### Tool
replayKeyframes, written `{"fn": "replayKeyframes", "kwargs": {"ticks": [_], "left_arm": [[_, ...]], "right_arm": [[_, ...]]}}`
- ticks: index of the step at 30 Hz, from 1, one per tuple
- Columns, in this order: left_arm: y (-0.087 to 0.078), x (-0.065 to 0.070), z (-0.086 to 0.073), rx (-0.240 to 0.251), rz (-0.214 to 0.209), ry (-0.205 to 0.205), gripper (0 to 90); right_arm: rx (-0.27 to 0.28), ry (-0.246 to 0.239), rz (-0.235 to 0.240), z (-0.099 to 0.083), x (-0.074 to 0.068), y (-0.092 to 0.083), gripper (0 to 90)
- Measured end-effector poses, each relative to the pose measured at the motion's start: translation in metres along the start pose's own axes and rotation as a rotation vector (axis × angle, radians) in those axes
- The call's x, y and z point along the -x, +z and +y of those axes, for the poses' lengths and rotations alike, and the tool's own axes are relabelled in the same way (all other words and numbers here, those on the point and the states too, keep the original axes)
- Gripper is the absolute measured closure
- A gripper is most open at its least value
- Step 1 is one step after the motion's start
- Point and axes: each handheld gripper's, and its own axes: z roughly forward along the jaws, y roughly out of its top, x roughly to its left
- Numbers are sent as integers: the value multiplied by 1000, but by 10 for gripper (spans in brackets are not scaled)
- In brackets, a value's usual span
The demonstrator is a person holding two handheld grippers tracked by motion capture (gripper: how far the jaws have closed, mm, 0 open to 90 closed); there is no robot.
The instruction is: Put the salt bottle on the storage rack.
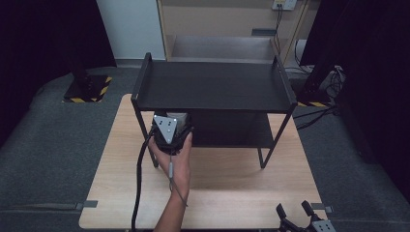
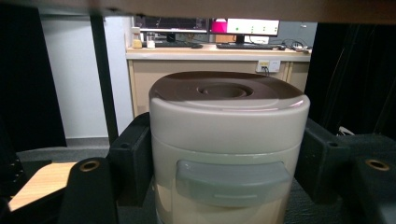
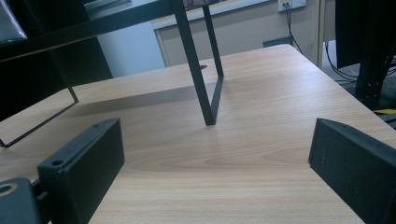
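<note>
A cream container (image 2: 229,140) with a brown lid sits between the black jaws of my left gripper (image 2: 229,161), which is shut on its sides. In the high view the left gripper (image 1: 170,130) is held by a hand at the front left of a black two-level rack (image 1: 212,87). The container (image 1: 178,116) pokes under the rack's top shelf, level with the lower shelf (image 1: 237,129). My right gripper (image 1: 295,212) lies low at the table's front right corner, open, with bare wood between its jaws. The right gripper (image 3: 219,158) faces a rack leg (image 3: 198,79).
The rack stands on a light wooden table (image 1: 232,188). Behind it is a wooden cabinet (image 1: 217,29). A stand base with yellow-black tape (image 1: 87,89) is at the far left; cables (image 1: 329,82) lie at the far right. A desk with monitors (image 2: 210,25) shows far off.
</note>
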Motion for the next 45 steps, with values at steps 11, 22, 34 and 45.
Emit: {"fn": "replayKeyframes", "kwargs": {"ticks": [11, 22, 34, 45], "left_arm": [[6, 7, -9, 32, 24, 15, 305], [1, 10, -18, 81, 44, 39, 267], [-5, 2, -16, 54, -9, 4, 101], [-24, 1, -17, 90, -16, 2, 96]], "right_arm": [[1, -4, -1, 1, 0, 0, 38], [-4, -2, 5, 0, 0, 1, 38], [2, -7, 17, 1, -4, 3, 33], [3, -8, 17, 2, -5, 1, 33]]}}
